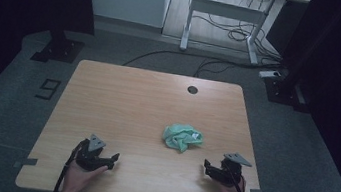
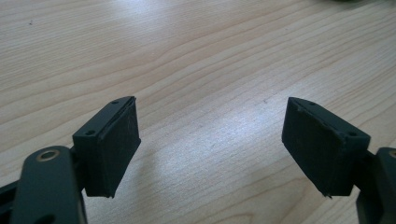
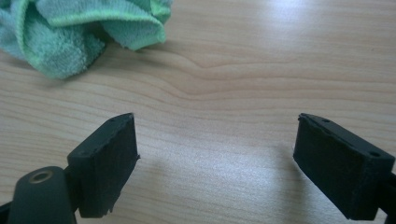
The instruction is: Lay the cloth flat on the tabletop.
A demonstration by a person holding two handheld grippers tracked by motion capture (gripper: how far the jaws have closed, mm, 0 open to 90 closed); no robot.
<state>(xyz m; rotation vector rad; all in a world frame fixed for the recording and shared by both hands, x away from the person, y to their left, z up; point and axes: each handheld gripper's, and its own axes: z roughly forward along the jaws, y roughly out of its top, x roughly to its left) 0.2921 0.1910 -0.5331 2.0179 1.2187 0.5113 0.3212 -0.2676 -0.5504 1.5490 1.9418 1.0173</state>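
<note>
Dim overhead view, soft tabletop glare

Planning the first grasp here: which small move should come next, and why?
Probably ease the right gripper forward toward the crumpled green cloth. Its jaws stand open and empty over bare table, with the cloth just ahead; the left gripper sits farther off.

A high view looks forward and down on the whole table (image 1: pixel 122 99). Both gripper views sit close above its wood, sharing it.
</note>
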